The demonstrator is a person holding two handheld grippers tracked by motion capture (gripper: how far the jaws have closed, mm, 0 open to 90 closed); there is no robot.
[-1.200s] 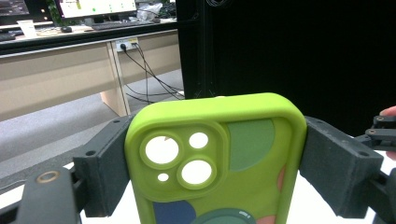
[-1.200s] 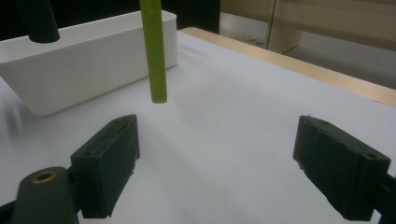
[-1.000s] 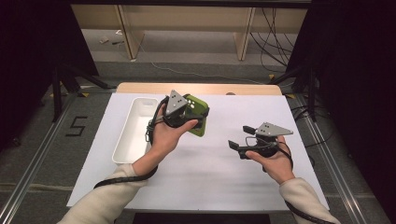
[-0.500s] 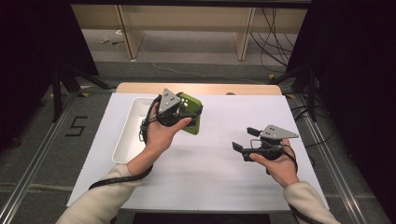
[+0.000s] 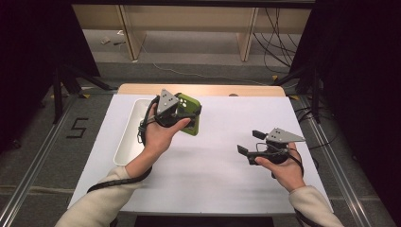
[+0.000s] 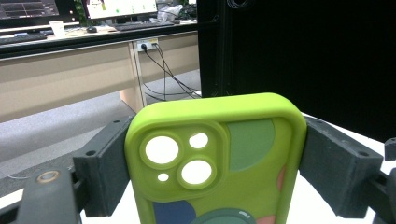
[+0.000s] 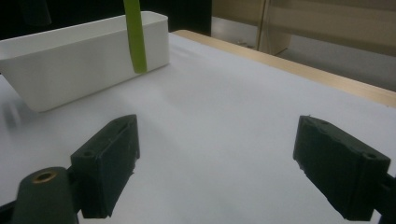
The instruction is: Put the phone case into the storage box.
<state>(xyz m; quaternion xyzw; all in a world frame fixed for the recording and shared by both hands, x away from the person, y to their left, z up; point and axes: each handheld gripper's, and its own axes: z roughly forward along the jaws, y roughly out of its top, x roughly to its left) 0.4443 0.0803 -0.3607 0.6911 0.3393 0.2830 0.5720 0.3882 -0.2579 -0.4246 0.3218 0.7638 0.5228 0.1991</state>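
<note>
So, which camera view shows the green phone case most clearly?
The left gripper view: the green phone case sits close up between the left gripper's jaws, camera cutouts plain. The high view shows it partly behind that gripper. The right gripper view shows it edge-on, hanging before the white tray.

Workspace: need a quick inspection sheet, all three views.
Surface: white sheet over a wooden table, flat.
Job's things: lime-green rubbery phone case with round camera holes, clamped by its side edges and lifted off the sheet; long white plastic tray at table left.
Clutter: nothing seen on the sheet.
Grippers: left hand-held gripper shut on the case; right hand-held gripper open, nothing between its jaws, above bare sheet.
Cables: black cable loops from the left hand-held gripper along the forearm; loose cables on the floor behind.
Surroundings: wooden shelving, dark screens at both sides, floor mark "5".
</note>
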